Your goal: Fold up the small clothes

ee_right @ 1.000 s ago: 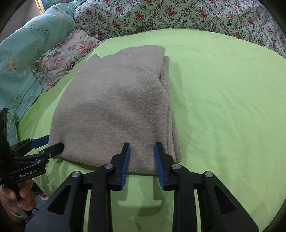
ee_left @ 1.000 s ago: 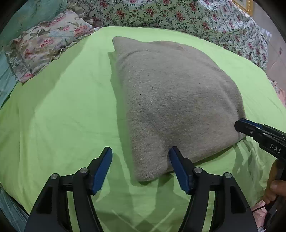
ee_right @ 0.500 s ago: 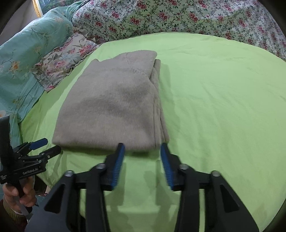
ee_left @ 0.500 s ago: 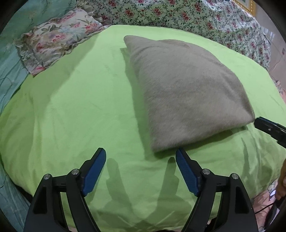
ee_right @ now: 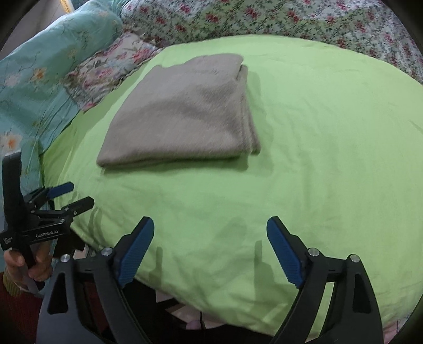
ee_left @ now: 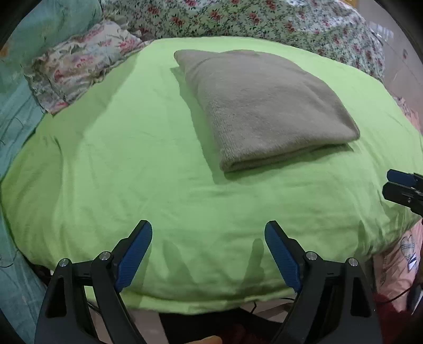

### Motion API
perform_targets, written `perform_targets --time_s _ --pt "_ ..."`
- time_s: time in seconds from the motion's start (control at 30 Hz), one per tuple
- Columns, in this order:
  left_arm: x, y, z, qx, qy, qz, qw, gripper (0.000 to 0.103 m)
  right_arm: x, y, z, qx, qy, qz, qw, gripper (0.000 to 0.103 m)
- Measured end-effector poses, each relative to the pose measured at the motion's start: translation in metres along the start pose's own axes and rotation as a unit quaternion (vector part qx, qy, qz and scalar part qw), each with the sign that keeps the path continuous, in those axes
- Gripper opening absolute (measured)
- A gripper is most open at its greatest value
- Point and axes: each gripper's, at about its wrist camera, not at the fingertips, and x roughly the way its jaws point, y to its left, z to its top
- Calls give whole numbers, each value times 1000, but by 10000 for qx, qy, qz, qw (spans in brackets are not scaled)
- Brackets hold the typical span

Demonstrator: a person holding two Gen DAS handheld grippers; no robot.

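From your left wrist camera, your left gripper [ee_left: 208, 239] hangs over the near edge of the green sheet [ee_left: 127, 158] with its blue pads spread wide and nothing between them. The folded grey garment [ee_left: 264, 105] lies flat on the sheet ahead and a little to the right, well apart from the pads. At the right edge you see the tips of your right gripper [ee_left: 396, 185]. Floral bedding [ee_left: 264, 18] lies behind the sheet.

From your right wrist camera, your right gripper [ee_right: 210, 238] is likewise spread wide and empty above the sheet [ee_right: 317, 158]. The garment [ee_right: 185, 116] lies ahead to the left, clear of the pads. Your left gripper [ee_right: 71, 195] shows at lower left, its fingers apart, beside a teal pillow [ee_right: 39, 66].
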Motion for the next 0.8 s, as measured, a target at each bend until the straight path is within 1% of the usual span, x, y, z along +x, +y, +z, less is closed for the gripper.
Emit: perform_targets --time_s 0.1,0.2,0.23,0.27,0.3,0.33,0.4,0.6,0.8 --pt "-11 -5 -5 124 -69 74 9999 89 0 4 -3 -95 95 68 9999 88" --pt "-21 -10 -2 186 -155 77 9997 90 -5 5 -1 -126 34 155 9998 89" --pt "-24 -11 1 188 -212 57 9996 93 -7 5 0 -128 -8 177 9998 92" --pt "-26 -11 5 166 -277 38 9995 100 -8 4 3 -127 -64 190 9997 96" --pt "-27 -11 8 137 -340 42 9993 103 -9 5 6 -123 -127 193 9997 97" --pt "-28 -11 11 99 -415 60 9991 102 -9 5 9 -117 -192 196 9996 99" --pt "-26 -13 17 35 -442 115 9990 102 -6 5 14 -118 -227 213 9994 100" --pt "-11 -14 22 -45 -184 300 9994 102 9 9 26 -51 -141 293 9995 100" --pt "3 -4 22 -104 63 491 9987 102 15 16 18 -132 -35 266 9996 101"
